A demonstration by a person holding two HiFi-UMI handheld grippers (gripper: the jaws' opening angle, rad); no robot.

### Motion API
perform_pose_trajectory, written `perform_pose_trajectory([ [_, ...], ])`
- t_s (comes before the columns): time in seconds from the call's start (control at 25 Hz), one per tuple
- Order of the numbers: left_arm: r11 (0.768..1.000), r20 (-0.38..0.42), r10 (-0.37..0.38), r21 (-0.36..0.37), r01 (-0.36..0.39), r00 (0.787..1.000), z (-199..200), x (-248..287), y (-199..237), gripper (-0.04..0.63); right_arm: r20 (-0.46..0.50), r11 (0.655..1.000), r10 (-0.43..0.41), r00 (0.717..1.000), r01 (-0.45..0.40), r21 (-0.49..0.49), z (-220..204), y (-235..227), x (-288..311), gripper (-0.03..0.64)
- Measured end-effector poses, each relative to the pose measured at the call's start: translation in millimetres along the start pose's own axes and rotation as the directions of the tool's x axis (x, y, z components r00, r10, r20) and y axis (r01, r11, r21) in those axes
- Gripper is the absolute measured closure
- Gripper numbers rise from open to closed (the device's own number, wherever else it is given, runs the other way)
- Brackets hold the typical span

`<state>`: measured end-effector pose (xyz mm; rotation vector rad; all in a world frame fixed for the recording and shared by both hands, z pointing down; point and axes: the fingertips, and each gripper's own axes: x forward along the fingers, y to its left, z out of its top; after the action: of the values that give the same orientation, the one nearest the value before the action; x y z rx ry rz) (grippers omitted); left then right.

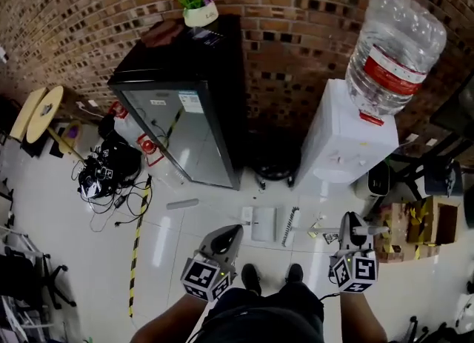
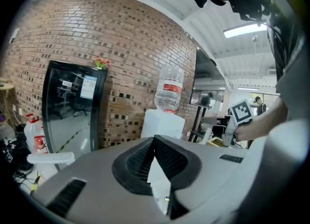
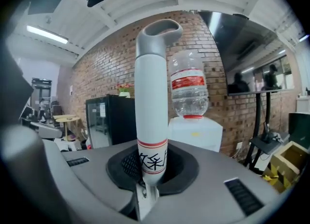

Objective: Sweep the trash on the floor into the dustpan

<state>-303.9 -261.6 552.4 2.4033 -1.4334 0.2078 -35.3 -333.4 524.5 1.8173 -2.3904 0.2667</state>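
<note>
Open tiled floor point(image 1: 167, 249) lay leftward, bounded ahead by one black fridge point(image 1: 185, 104) and one water dispenser point(image 1: 337, 145), with trash between them, namely one white sheet point(image 1: 263, 224), one ridged strip point(image 1: 289, 226) and uncountable scraps point(image 1: 320, 232), while the left gripper point(image 2: 155, 143) was pinched together and empty and the right gripper point(image 3: 152, 170) clamped one white handle point(image 3: 151, 97), its lower end hidden.
</note>
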Motion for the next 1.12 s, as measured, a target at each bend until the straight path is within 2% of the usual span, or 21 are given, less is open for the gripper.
perform_pose_trajectory([
  [0.36,0.989,0.046,-0.146,0.01,0.146,0.988,39.8,46.1,-72.9,0.577,0.087,0.985,-0.165,0.983,0.168,-0.03,68.4,-106.1,-90.8,0.575],
  [0.64,0.974,0.069,-0.227,0.037,0.225,0.972,88.5,55.3,-112.4,0.577,0.125,0.965,-0.258,0.958,0.261,-0.012,110.8,-162.4,-154.2,0.575],
  [0.8,0.965,0.083,-0.259,0.057,0.255,0.962,113.1,64.8,-128.6,0.578,0.162,0.968,-0.245,0.956,0.25,-0.009,135.8,-180.5,-182.0,0.575],
  [0.92,0.967,0.098,-0.248,0.077,0.241,0.964,123.8,67.1,-149.9,0.578,0.173,0.976,-0.214,0.961,0.219,-0.006,140.8,-196.3,-200.0,0.575],
  [1.04,0.97,0.11,-0.241,0.073,0.234,0.964,127.4,57.1,-189.1,0.578,0.171,0.986,-0.166,0.971,0.167,0.012,143.7,-210.0,-224.0,0.575],
  [1.12,0.971,0.111,-0.23,0.097,0.22,0.967,126.3,49.2,-221.6,0.578,0.168,0.993,-0.115,0.979,0.113,0.023,145.1,-216.8,-241.0,0.575],
])
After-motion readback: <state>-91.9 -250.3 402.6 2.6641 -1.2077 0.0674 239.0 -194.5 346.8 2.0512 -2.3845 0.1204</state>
